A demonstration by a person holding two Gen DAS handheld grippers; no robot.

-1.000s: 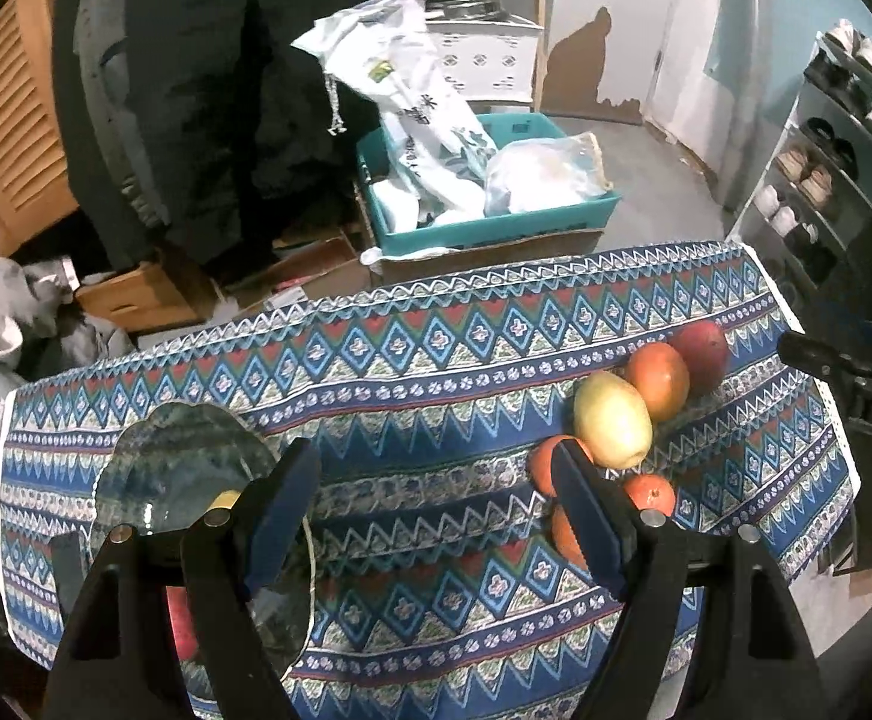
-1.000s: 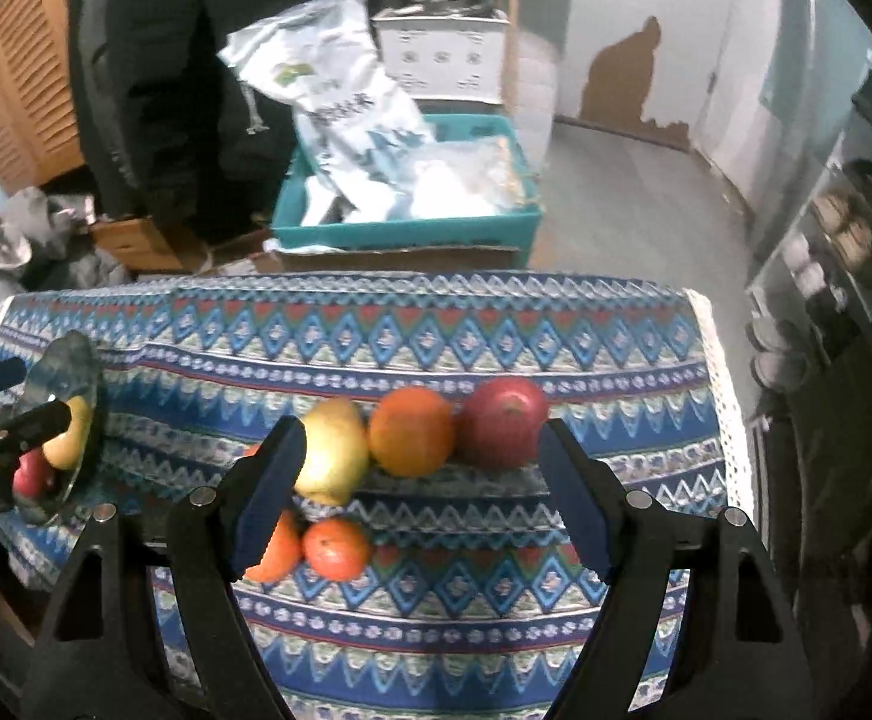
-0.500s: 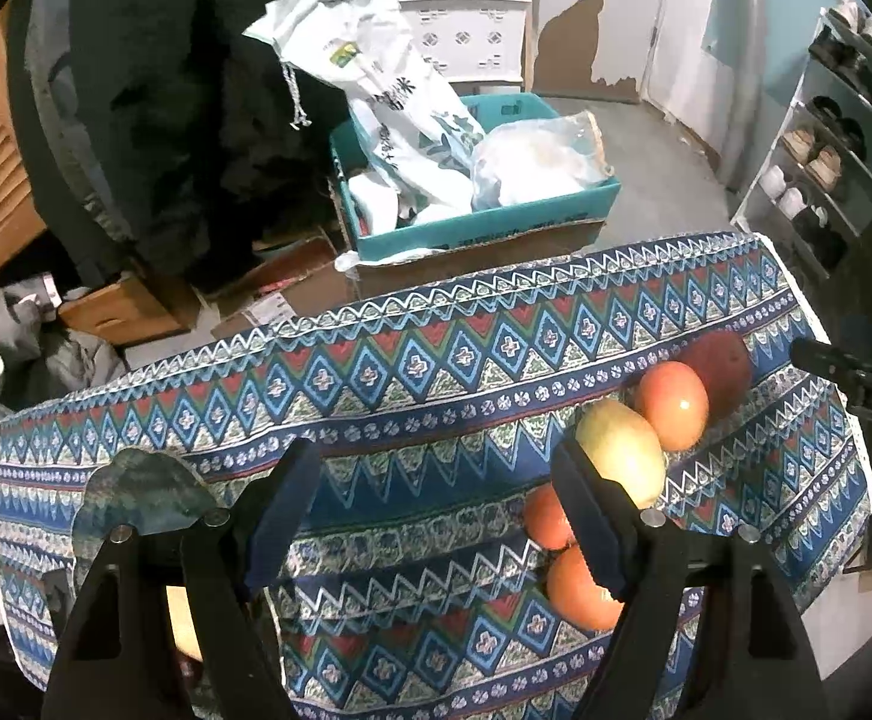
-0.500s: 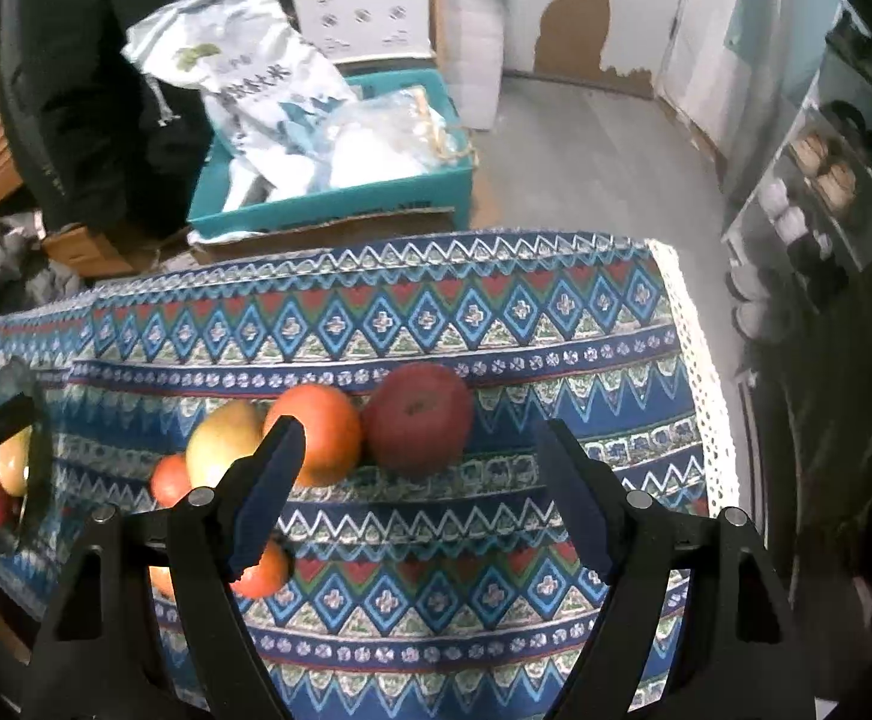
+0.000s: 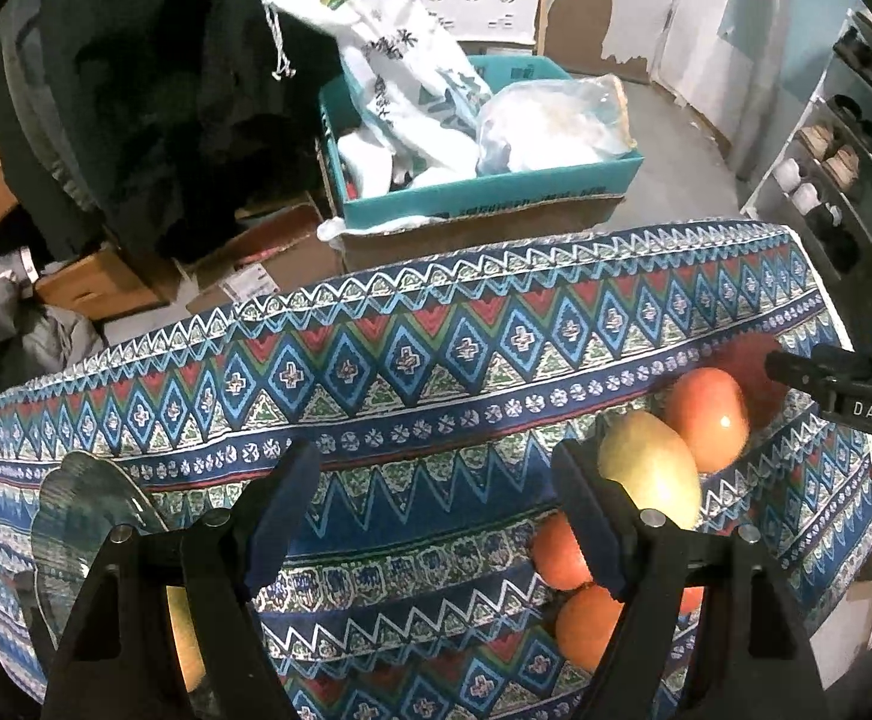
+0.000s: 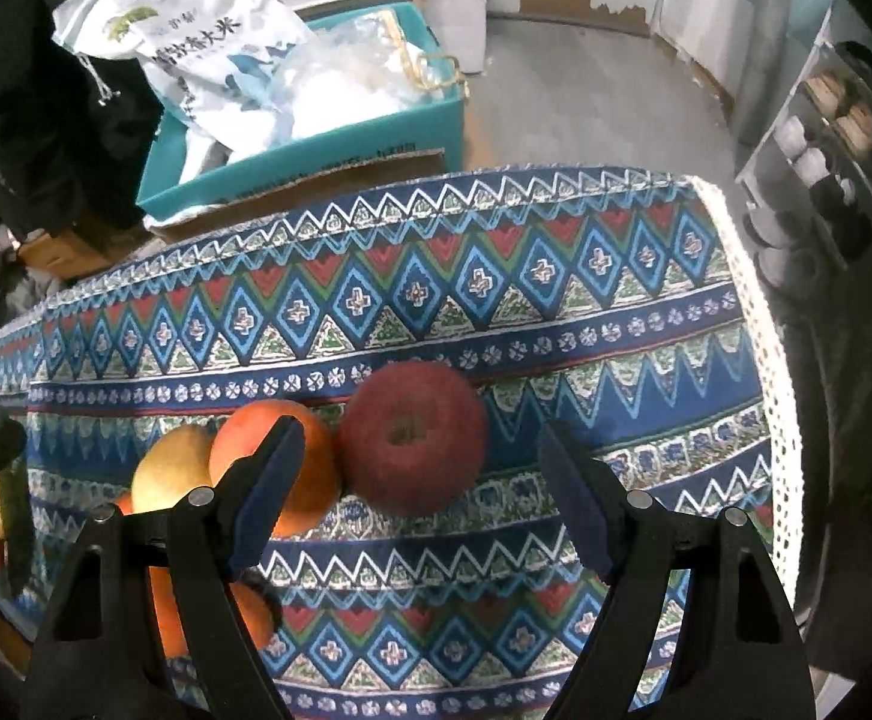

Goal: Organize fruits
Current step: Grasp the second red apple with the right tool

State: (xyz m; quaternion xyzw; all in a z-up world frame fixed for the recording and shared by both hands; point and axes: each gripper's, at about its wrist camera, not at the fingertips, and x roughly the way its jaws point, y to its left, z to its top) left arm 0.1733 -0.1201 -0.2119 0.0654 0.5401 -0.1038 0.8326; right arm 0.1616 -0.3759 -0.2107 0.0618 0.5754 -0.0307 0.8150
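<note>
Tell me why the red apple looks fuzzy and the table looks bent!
In the right wrist view the red apple is smeared by motion blur, while the right tool stays sharp. In both views the fisheye lens bows the tablecloth and darkens the corners. In the left wrist view a glare spot shines on the orange.

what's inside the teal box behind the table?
The teal box holds a printed white sack leaning out over its rim and a clear plastic bag of something white. Whatever lies beneath them is covered.
</note>
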